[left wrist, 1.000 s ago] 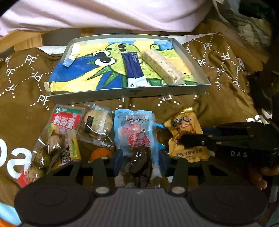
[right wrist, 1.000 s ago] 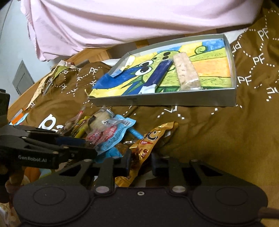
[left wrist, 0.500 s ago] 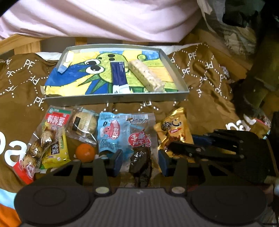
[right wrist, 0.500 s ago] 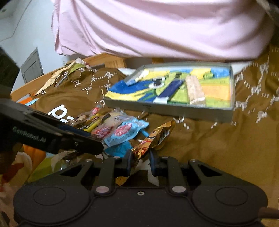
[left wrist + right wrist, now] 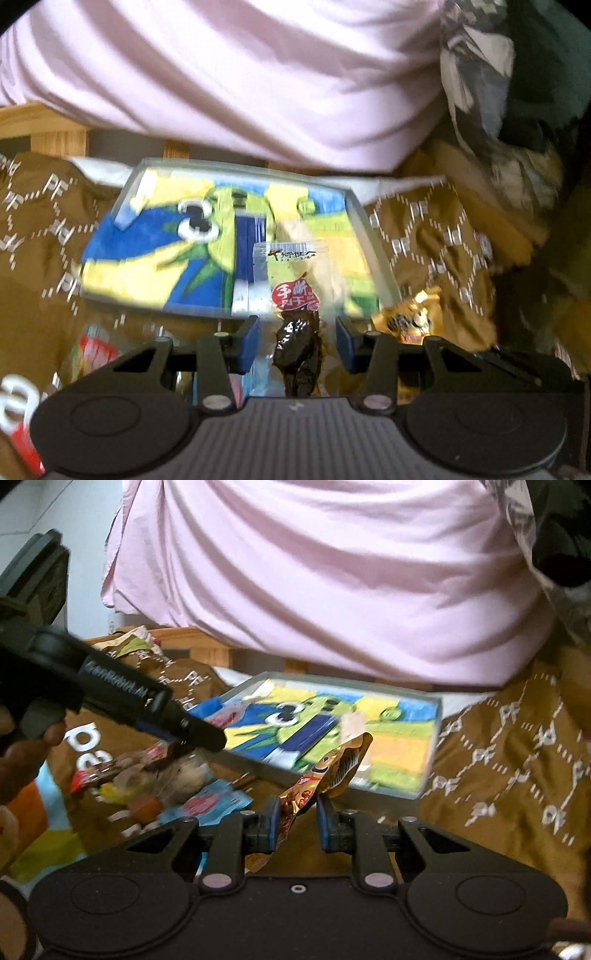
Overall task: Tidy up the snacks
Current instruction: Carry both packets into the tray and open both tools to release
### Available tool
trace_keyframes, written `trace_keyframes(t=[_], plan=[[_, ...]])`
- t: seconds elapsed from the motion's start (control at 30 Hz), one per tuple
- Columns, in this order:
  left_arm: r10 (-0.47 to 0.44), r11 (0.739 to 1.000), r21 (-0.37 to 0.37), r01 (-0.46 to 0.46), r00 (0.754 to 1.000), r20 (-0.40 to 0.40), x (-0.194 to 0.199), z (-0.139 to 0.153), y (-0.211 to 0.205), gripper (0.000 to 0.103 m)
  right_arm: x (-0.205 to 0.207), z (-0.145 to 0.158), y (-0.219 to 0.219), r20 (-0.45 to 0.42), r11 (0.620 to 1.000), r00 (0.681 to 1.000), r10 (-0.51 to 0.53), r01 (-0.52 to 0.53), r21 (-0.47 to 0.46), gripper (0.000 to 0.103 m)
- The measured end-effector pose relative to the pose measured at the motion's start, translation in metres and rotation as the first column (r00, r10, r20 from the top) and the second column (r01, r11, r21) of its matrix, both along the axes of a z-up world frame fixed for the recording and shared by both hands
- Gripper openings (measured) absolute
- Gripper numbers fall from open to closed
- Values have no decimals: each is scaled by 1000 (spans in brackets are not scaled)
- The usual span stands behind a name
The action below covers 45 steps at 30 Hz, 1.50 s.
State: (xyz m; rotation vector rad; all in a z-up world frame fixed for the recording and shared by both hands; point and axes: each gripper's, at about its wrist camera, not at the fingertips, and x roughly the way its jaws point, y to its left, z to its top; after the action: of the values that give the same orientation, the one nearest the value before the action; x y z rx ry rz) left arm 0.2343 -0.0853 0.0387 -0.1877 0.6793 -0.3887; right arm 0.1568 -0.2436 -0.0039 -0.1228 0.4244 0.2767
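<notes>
Two tools are in use, each clamped on one snack packet. At the left, the left tool [image 5: 298, 341] grips a clear packet [image 5: 291, 280] holding a dark dried snack and bearing a red label. The packet stands upright between the blue pads [image 5: 250, 343] and is raised off the brown cloth [image 5: 424, 240]. From the left wrist camera it appears in front of the tray [image 5: 371, 236], but the picture is blurred and I cannot tell whether it is over the tray or short of it. The tray is a shallow grey one lined with a green, blue and yellow cartoon picture. A dark blue bar [image 5: 245, 251] lies lengthwise inside it, near the middle. The right wrist camera shows a pale bar [image 5: 352, 722] just to the right of the blue one, though it is much blurred. Loose snacks remain on the cloth in front of the tray at the left, among them a light blue packet [image 5: 210, 801] and a small orange round item [image 5: 146, 808]. Further right, the right tool [image 5: 298, 821] is closed on the lower part of a gold packet [image 5: 325, 775]. The packet's upper end tilts up and to the right, towards the tray's near wall. Pink fabric [image 5: 258, 92] hangs behind the tray across the whole background.
</notes>
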Motion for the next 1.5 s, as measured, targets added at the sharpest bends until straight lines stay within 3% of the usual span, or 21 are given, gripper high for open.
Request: trace_keyframes(t=[0.23, 0.43, 0.73, 1.07, 1.23, 1.43, 1.5], plan=[[52, 998, -21, -51, 997, 59, 63, 2, -14, 47, 46, 21, -9, 75, 987, 997, -21, 33, -158, 22], [70, 998, -13, -69, 996, 54, 106, -16, -30, 47, 93, 15, -18, 51, 965, 997, -50, 61, -255, 22], [69, 997, 37, -70, 998, 9, 134, -46, -46, 47, 122, -20, -20, -28, 959, 996, -85, 75, -272, 22], [74, 995, 65, -75, 997, 20, 133, -53, -52, 49, 129, -27, -21, -54, 957, 992, -117, 98, -272, 24], [88, 994, 62, -88, 996, -2, 133, -50, -52, 52, 131, -26, -22, -72, 958, 989, -129, 106, -268, 35], [85, 994, 71, -86, 996, 20, 127, -42, -54, 69, 128, -20, -18, -51, 960, 991, -124, 107, -258, 60], [93, 993, 74, -95, 995, 33, 124, -38, -53, 77, 127, -18, -19, -43, 962, 991, -129, 114, -247, 63]])
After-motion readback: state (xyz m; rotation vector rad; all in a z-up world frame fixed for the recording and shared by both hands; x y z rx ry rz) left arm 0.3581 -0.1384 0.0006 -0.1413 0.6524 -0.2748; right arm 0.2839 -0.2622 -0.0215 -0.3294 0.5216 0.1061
